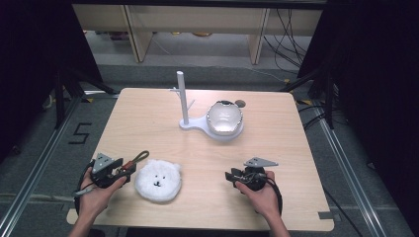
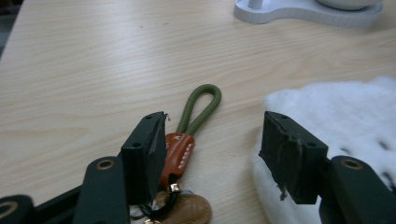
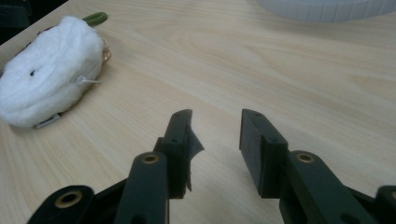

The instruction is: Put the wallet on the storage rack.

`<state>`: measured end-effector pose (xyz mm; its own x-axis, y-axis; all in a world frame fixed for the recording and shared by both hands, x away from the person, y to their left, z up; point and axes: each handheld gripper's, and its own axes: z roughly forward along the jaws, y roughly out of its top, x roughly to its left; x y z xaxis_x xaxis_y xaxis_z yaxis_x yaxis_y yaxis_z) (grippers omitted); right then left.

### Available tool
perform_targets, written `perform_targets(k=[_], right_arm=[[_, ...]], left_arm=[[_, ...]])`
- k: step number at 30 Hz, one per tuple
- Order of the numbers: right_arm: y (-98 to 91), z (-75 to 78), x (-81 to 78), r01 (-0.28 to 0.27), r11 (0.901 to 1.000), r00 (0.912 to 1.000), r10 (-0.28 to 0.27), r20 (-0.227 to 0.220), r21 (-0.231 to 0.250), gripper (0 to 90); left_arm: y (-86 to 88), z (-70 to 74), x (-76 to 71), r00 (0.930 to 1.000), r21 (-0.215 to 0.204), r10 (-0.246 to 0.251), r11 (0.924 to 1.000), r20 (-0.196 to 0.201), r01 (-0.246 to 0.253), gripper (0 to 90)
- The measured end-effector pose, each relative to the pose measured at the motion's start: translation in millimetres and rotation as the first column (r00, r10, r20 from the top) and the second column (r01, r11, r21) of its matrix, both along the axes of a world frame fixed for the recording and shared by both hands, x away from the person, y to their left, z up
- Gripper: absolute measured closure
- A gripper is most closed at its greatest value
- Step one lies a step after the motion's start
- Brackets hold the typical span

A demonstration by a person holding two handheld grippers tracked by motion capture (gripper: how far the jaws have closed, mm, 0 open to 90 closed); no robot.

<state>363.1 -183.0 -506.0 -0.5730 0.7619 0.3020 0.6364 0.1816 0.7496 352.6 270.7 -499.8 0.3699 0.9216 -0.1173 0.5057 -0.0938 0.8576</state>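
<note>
Looked down and forward from above the near edge in the high view, taking in the whole table (image 1: 148, 123). Rode low and close to the wood in the left gripper view, facing the white stand (image 2: 308, 11). Skimmed the tabletop likewise in the right gripper view. Shared across all three: the white plush (image 1: 158, 180) (image 2: 336, 112) (image 3: 46, 74).

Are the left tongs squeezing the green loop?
Apart. In the left gripper view the left tongs stand open, and the green loop lies flat on the table between the jaws, bare wood around it.
</note>
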Motion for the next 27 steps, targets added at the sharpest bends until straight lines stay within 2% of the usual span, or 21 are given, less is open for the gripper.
perform_targets(k=[1, 2, 3, 4, 5, 9, 11, 12, 13, 15, 16, 17, 18, 19, 20, 21, 22, 24, 27], right_arm=[[0.5, -1.0, 0.9, -0.004, 1.0000, 0.9999, 0.004, 0.012, 0.006, 63.1], [0.1, -1.9, 3.1, -0.009, 0.9999, 0.9999, 0.009, 0.012, -0.015, 62.6], [-0.2, -0.8, 2.6, -0.013, 0.9999, 0.9998, 0.013, 0.012, -0.005, 62.1], [-0.6, -0.2, 3.3, -0.019, 0.9996, 0.9996, 0.019, 0.018, -0.021, 61.7], [1.2, 0.6, 2.2, -0.005, 1.0000, 0.9998, 0.005, -0.021, 0.005, 60.9], [0.2, 2.4, 1.4, -0.004, 1.0000, 0.9997, 0.005, -0.024, 0.007, 60.0], [0.1, 3.2, 1.6, 0.004, 1.0000, 0.9993, -0.004, -0.038, 0.002, 59.3], [0.8, 2.7, 2.2, 0.015, 0.9999, 0.9993, -0.015, -0.035, -0.001, 58.9], [-1.4, 3.0, 3.6, -0.003, 1.0000, 0.9998, 0.002, -0.017, -0.005, 58.6], [0.3, 4.9, 2.8, 0.010, 0.9999, 0.9990, -0.011, -0.043, -0.005, 57.8], [1.3, 4.4, 3.9, 0.003, 1.0000, 0.9992, -0.003, -0.041, -0.003, 57.6], [2.1, 4.7, 4.5, 0.000, 0.9998, 0.9995, 0.000, -0.031, -0.020, 57.2], [4.1, 5.5, 3.8, -0.003, 0.9996, 0.9990, 0.001, -0.045, -0.026, 56.7], [5.0, 4.7, 4.5, -0.009, 0.9997, 0.9994, 0.009, -0.034, -0.024, 56.5], [8.2, 6.4, 1.5, 0.007, 0.9999, 0.9978, -0.008, -0.066, -0.010, 56.4], [7.1, 6.0, 3.2, -0.016, 0.9994, 0.9992, 0.015, -0.038, -0.029, 56.3], [8.3, 6.3, 2.7, -0.015, 0.9995, 0.9987, 0.014, -0.049, -0.027, 56.2], [9.8, 6.5, 2.8, -0.026, 0.9991, 0.9987, 0.025, -0.043, -0.033, 55.9], [10.4, 8.2, 3.2, -0.033, 0.9988, 0.9983, 0.031, -0.049, -0.035, 55.5]], left_arm=[[-1.5, 1.3, -0.4, 1.0000, -0.005, -0.007, 1.0000, -0.005, 0.007, 39.8], [-3.0, 2.8, -0.6, 0.9998, -0.005, -0.017, 0.9998, -0.014, 0.017, 39.9], [-5.1, 4.0, -0.9, 0.9995, -0.012, -0.024, 0.9996, -0.019, 0.024, 39.9], [-7.1, 5.5, -1.4, 0.9992, -0.007, -0.031, 0.9995, -0.026, 0.031, 39.9], [-9.3, 6.7, -1.6, 0.9987, -0.011, -0.041, 0.9991, -0.031, 0.040, 39.9], [-16.5, 10.6, -3.1, 0.9962, -0.032, -0.073, 0.9969, -0.048, 0.072, 40.0], [-18.3, 12.8, -3.7, 0.9939, -0.019, -0.087, 0.9962, -0.069, 0.085, 39.9], [-19.3, 13.4, -3.8, 0.9922, -0.019, -0.095, 0.9954, -0.081, 0.094, 39.7], [-19.5, 14.1, -4.1, 0.9899, -0.018, -0.107, 0.9943, -0.093, 0.106, 39.6], [-20.6, 15.2, -5.3, 0.9861, -0.036, -0.125, 0.9919, -0.110, 0.122, 39.1], [-20.2, 15.2, -5.4, 0.9815, -0.036, -0.139, 0.9901, -0.131, 0.135, 38.2], [-19.6, 15.1, -5.6, 0.9755, -0.045, -0.154, 0.9879, -0.157, 0.149, 37.6], [-19.5, 14.5, -5.6, 0.9756, -0.043, -0.152, 0.9882, -0.158, 0.147, 37.5], [-18.1, 14.0, -5.3, 0.9724, -0.017, -0.160, 0.9870, -0.169, 0.160, 37.0], [-18.2, 13.3, -5.4, 0.9701, -0.003, -0.160, 0.9868, -0.182, 0.162, 36.7], [-18.8, 12.1, -5.3, 0.9691, 0.000, -0.159, 0.9867, -0.188, 0.162, 36.4], [-19.5, 10.6, -4.8, 0.9690, 0.008, -0.155, 0.9872, -0.192, 0.159, 36.2], [-20.4, 8.8, -3.1, 0.9640, 0.011, -0.164, 0.9854, -0.209, 0.170, 36.0], [-24.3, 5.3, 1.3, 0.9607, 0.011, -0.169, 0.9843, -0.220, 0.176, 36.0]])
